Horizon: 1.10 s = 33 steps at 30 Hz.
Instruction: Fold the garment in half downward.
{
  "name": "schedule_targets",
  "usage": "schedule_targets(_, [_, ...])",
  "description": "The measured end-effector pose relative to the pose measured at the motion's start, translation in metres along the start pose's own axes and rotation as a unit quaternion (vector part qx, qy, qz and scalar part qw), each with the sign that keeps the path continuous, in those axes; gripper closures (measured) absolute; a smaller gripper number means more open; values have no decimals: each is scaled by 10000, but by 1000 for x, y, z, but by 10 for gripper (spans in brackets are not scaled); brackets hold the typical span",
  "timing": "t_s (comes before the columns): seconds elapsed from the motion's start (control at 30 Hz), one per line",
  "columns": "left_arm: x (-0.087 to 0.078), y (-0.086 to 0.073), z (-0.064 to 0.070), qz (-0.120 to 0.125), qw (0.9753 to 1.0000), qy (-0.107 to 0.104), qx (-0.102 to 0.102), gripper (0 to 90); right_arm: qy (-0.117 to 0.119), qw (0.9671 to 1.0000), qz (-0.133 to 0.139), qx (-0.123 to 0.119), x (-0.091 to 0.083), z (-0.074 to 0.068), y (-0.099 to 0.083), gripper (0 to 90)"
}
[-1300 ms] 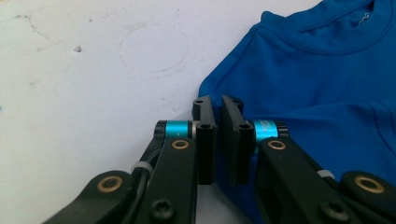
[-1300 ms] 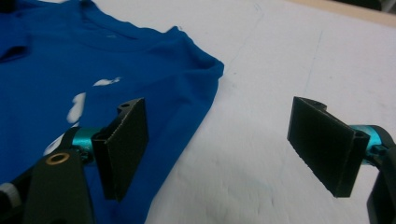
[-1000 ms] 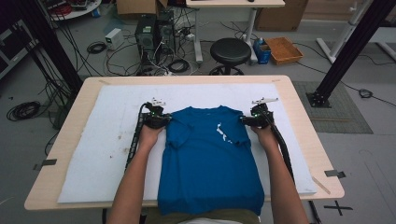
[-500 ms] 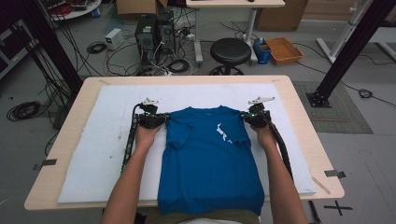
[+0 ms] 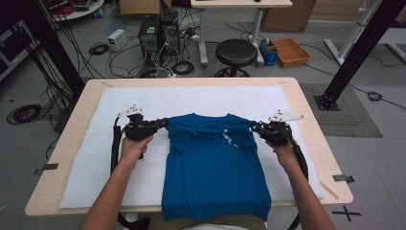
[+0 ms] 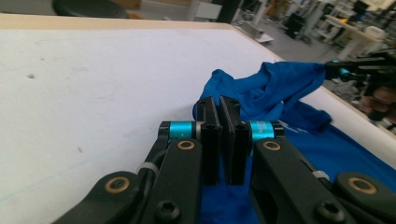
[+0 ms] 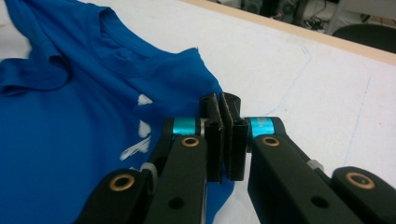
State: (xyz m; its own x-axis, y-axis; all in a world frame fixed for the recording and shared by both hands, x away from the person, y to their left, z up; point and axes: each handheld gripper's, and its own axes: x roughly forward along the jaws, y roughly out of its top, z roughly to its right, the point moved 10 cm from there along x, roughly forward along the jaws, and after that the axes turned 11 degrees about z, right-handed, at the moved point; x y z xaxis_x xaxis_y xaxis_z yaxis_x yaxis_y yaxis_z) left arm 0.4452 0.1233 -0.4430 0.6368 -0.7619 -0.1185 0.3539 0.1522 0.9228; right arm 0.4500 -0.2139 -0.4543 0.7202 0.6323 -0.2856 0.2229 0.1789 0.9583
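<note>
A blue T-shirt [image 5: 210, 167] with a small white print lies flat on the white mat [image 5: 95, 158], its collar toward the far side and its hem hanging over the near edge. My left gripper [image 5: 165, 123] is shut on the shirt's left shoulder edge, and blue cloth [image 6: 261, 88] bunches just past its closed jaws [image 6: 218, 103]. My right gripper [image 5: 253, 126] is shut on the right shoulder edge, its tips [image 7: 219, 103] pinching the fabric [image 7: 70, 126] near the sleeve. The other hand's gripper [image 6: 359, 74] holds the far end of the raised cloth.
The mat covers most of the wooden table [image 5: 306, 110]. A black stool [image 5: 236, 52], computer cases [image 5: 155, 33], cables and a box stand on the floor beyond the far edge. Black frame posts [image 5: 356, 52] rise at the right.
Both grippers have moved outward, away from each other, while holding the shirt. The shoulders are now stretched wider across the mat.
</note>
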Motion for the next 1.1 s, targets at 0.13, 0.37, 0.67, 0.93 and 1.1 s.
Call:
schedule_targets(0.13, [-15,-7,20,-102,9994,-323,97,867,248,9995,201,-23,-24,-15,6,888])
schedule_targets(0.37, [-37,-39,47,-672,9949,-684,319,866,716,9974,-101,-13,-56,-45,-19,888])
schedule_targets(0.67, [-62,-78,59,-1442,9849,-860,422,866,846,9922,-881,-252,-85,-59,-61,888])
schedule_targets(0.93, [-68,-66,64,-1251,9866,-708,772,510,1084,9860,-1258,-158,-93,-70,-70,566])
schedule_targets(1.1, [-45,-37,28,-799,9910,485,955,402,338,9968,-719,-40,-73,-47,-39,351])
